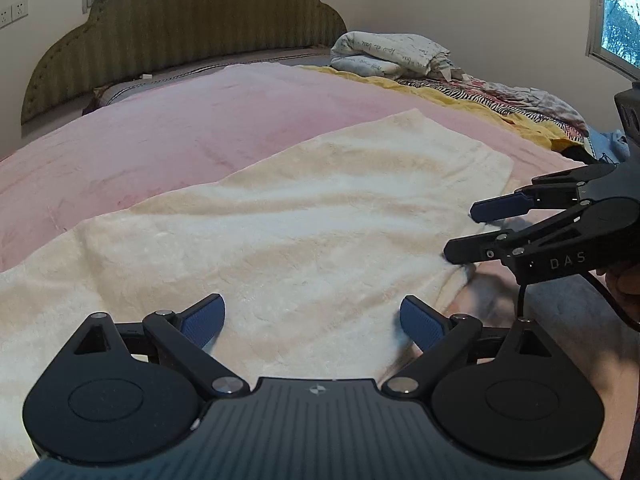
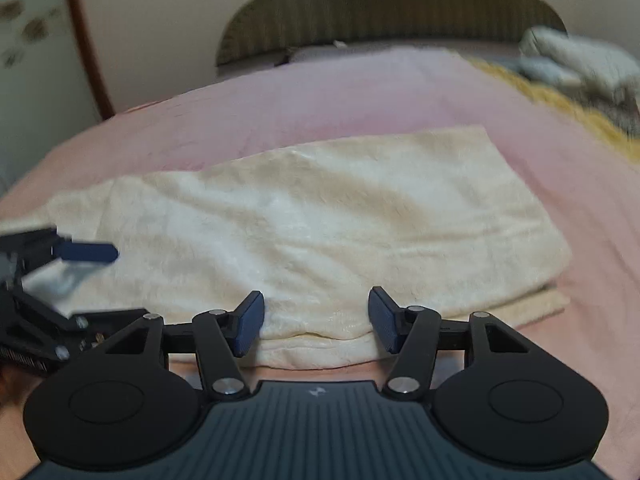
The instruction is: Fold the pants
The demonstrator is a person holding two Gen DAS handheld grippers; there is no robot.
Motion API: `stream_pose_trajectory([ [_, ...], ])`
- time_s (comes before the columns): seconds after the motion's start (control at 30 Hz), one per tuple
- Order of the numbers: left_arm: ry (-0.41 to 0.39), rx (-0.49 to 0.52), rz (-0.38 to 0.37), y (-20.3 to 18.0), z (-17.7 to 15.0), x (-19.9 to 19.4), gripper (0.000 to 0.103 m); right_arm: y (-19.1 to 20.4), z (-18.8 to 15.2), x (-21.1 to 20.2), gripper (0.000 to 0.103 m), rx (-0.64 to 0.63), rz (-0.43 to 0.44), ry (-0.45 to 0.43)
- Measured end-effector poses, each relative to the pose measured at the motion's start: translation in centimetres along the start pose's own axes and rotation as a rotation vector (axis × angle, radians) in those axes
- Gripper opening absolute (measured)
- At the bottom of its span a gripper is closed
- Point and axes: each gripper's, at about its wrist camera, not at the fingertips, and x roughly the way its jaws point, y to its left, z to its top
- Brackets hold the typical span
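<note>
Cream fleece pants (image 2: 320,220) folded lengthwise, long axis across pink blanket (image 2: 280,108), both grippers' fingers apart, empty.

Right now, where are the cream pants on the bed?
The cream pants lie folded on the pink blanket, filling the middle of both wrist views, their near edge just ahead of the open right gripper, with the headboard beyond.

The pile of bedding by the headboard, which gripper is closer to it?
Right. The right gripper sits on the side of the pants toward the bedding; the left gripper is farther over.
</note>
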Motion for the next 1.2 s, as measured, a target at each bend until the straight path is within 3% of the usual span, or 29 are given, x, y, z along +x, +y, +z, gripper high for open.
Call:
stream_pose_trajectory([
  [0.07,-0.016,-0.015,-0.008,0.0,-0.1,-0.3,0.096,0.5,-0.4,-1.0,0.066,-0.01,-0.018,0.019],
  [0.17,-0.049,-0.031,-0.029,-0.1,-0.1,-0.5,0.096,-1.6,-1.3,-3.7,0.074,0.218,0.094,-0.077],
  [0.2,-0.057,-0.038,-0.029,-0.1,-0.1,-0.6,0.096,-3.0,-2.0,-4.4,0.083,0.337,0.143,-0.115],
  [0.23,-0.06,-0.048,-0.037,-0.1,-0.1,-0.6,0.096,-4.0,-2.5,-4.8,0.098,0.43,0.176,-0.137],
  [0.27,-0.064,-0.062,-0.05,0.0,-0.1,-0.6,0.096,-4.9,-2.8,-4.7,0.103,0.517,0.194,-0.137],
  [0.37,-0.055,-0.13,-0.096,0.4,-0.4,-0.4,0.096,-5.9,-3.1,-4.0,0.103,0.573,0.08,-0.071],
  [0.47,-0.073,-0.165,-0.087,0.7,-0.8,-0.2,0.096,-5.5,-3.9,-4.1,0.103,0.576,0.066,-0.143],
  [0.63,-0.086,-0.106,-0.061,-0.3,-1.3,-0.1,0.101,-6.6,-6.6,-4.3,0.103,0.7,0.147,-0.31],
  [0.77,-0.072,-0.069,-0.039,-1.0,-1.3,0.1,0.102,-7.6,-5.0,-3.4,0.103,0.763,0.121,-0.284],
  [0.97,-0.092,-0.124,-0.08,0.0,-1.3,-0.1,0.102,-9.9,-3.1,-1.1,0.103,0.817,0.051,-0.346],
  [1.0,-0.098,-0.143,-0.087,0.3,-1.3,-0.1,0.102,-10.3,-3.0,-0.7,0.096,0.825,0.039,-0.361],
  [1.07,-0.114,-0.193,-0.102,0.9,-1.0,-0.5,0.102,-11.0,-2.9,0.0,0.063,0.854,0.006,-0.356],
  [1.1,-0.123,-0.226,-0.115,1.4,-0.9,-0.6,0.102,-11.6,-3.1,0.3,0.036,0.886,0.0,-0.346],
  [1.13,-0.131,-0.257,-0.133,1.9,-0.6,-0.8,0.102,-12.3,-3.4,0.8,0.019,0.929,0.016,-0.336],
  [1.2,-0.134,-0.329,-0.174,3.2,0.2,-0.8,0.102,-13.6,-4.1,1.3,0.015,0.991,0.063,-0.332],
])
